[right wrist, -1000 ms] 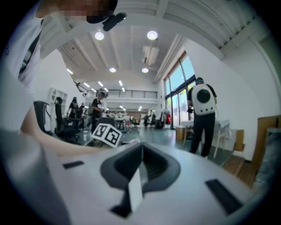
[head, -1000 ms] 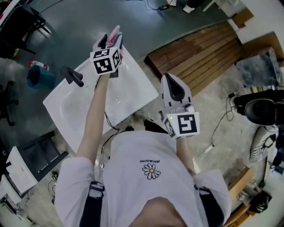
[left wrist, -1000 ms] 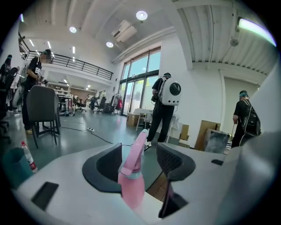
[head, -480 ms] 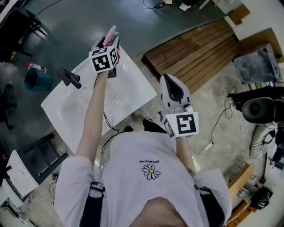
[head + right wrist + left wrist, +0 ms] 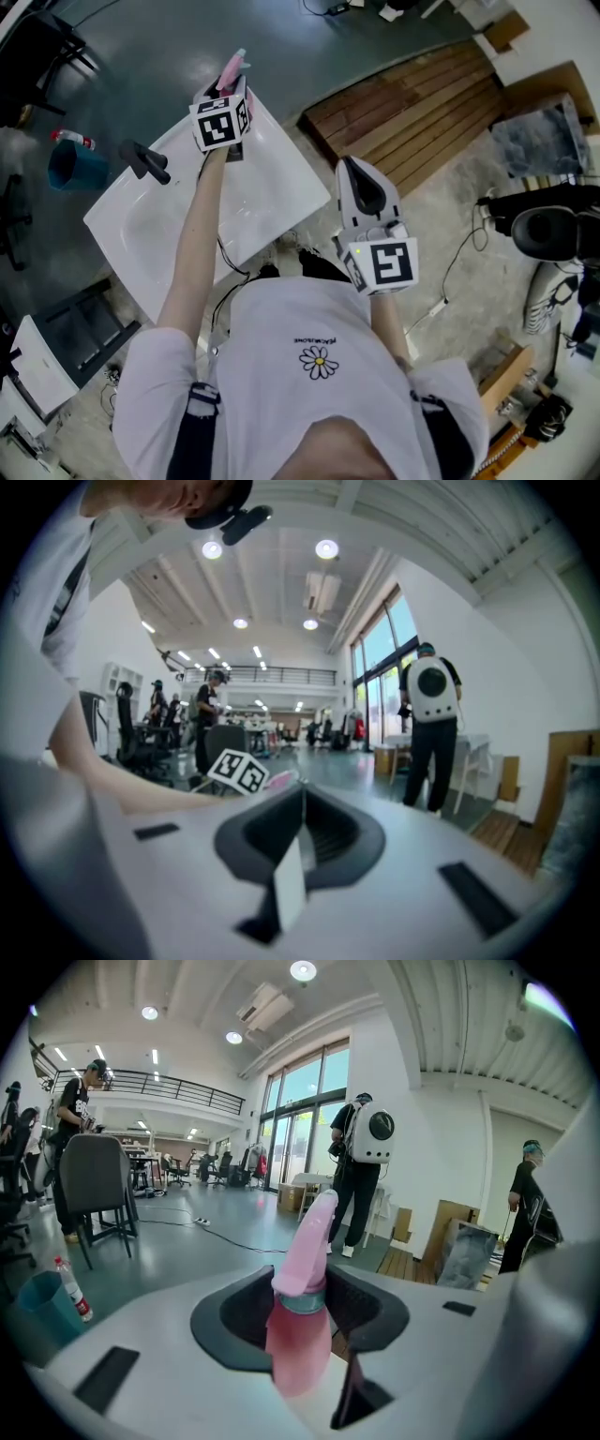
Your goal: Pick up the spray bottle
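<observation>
Pink and narrow-necked, the spray bottle (image 5: 300,1335) stands at the far corner of the white basin (image 5: 272,202). The left gripper (image 5: 228,92) has it between its jaws, which are closing but show no firm clamp yet. The hazard, as I judge it, is that corner: one jaw arriving first could push the bottle over the rim toward the floor, and a hold up near the collar could let it swing or slip. Only the left gripper view shows the bottle centred in the jaws; only the head view shows how near the edge it stands, with the black tap (image 5: 148,161) well apart. The right gripper (image 5: 361,173) hangs near the person's chest, jaws together on nothing, as its own view confirms.
</observation>
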`<state>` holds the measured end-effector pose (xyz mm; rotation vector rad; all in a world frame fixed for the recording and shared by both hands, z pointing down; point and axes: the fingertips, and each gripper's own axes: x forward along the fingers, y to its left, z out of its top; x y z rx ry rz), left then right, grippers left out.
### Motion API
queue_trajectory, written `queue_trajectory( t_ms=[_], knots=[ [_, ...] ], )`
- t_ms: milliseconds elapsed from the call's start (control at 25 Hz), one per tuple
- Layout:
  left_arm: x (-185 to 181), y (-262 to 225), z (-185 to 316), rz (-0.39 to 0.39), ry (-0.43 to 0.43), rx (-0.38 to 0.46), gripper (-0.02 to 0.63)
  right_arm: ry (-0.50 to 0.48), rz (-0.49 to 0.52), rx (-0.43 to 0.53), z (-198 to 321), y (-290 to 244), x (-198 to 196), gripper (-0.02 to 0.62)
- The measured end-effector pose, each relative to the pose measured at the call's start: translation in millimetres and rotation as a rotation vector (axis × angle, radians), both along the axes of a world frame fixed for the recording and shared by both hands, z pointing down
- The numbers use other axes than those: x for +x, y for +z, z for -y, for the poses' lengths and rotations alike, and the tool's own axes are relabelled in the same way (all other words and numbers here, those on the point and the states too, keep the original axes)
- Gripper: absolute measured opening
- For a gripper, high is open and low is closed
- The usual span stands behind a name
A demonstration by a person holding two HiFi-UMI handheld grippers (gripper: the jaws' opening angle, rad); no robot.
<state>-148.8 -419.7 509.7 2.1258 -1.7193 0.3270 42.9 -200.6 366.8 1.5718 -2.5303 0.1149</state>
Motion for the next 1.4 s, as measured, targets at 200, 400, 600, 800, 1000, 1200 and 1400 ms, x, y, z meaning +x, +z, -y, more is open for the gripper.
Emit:
queue_trajectory(
  t_ms=[200,400,600,800,1000,1200,1400],
  knots=[
    [1,1,-1,0.032,0.005,0.008,0.175,-0.002,0.004,0.006,-1,-1,-3,0.031],
    [-3,-1,-1,0.042,-0.028,0.009,0.161,-0.001,0.004,0.010,-3,-3,-2,0.031],
    [-6,-10,-7,0.024,-0.045,0.021,0.156,-0.009,0.009,0.021,-5,-6,-2,0.031],
    [-5,-38,-12,0.032,-0.037,0.091,0.156,-0.040,0.016,0.056,-2,-18,-10,0.031],
    [-7,-87,-26,0.061,-0.043,0.197,0.156,-0.084,0.034,0.103,0,-36,-23,0.031],
    [-9,-144,-55,0.077,-0.052,0.292,0.156,-0.136,0.052,0.158,5,-55,-37,0.031],
    [-12,-203,-98,0.108,-0.047,0.393,0.156,-0.185,0.069,0.184,7,-73,-55,0.031]
  ],
)
